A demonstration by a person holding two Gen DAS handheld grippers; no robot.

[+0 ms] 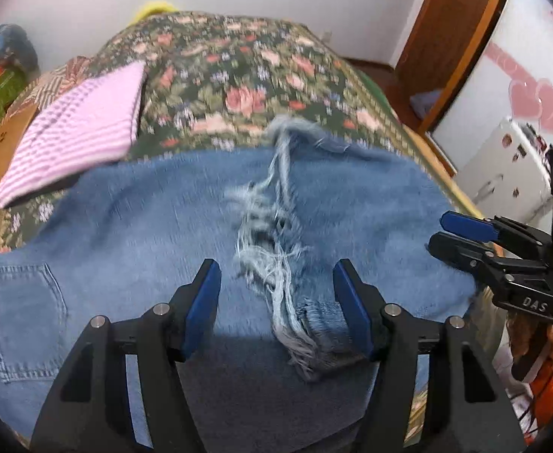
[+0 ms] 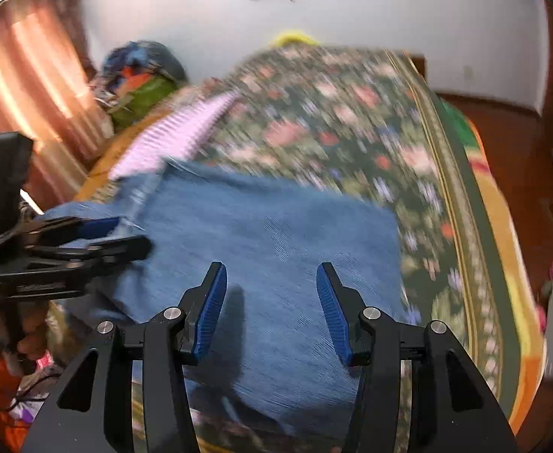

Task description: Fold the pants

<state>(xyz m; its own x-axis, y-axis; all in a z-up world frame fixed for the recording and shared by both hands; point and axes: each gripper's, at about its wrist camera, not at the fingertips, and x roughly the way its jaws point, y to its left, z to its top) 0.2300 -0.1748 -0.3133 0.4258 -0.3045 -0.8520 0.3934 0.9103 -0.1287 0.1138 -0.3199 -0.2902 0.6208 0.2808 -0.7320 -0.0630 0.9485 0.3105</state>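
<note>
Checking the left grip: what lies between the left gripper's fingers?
The jeans' frayed hem lies between the left gripper's open fingers, seen in the left wrist view.

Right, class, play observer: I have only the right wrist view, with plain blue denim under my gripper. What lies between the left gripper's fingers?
Observer: A frayed, ripped strip of the blue denim jeans runs between the open fingers of the left gripper.
Operator: Any pocket showing?
Observer: Yes, a stitched back pocket at that view's lower left.
Operator: And off to its right?
Observer: A white fridge below pink heart decorations.
</note>
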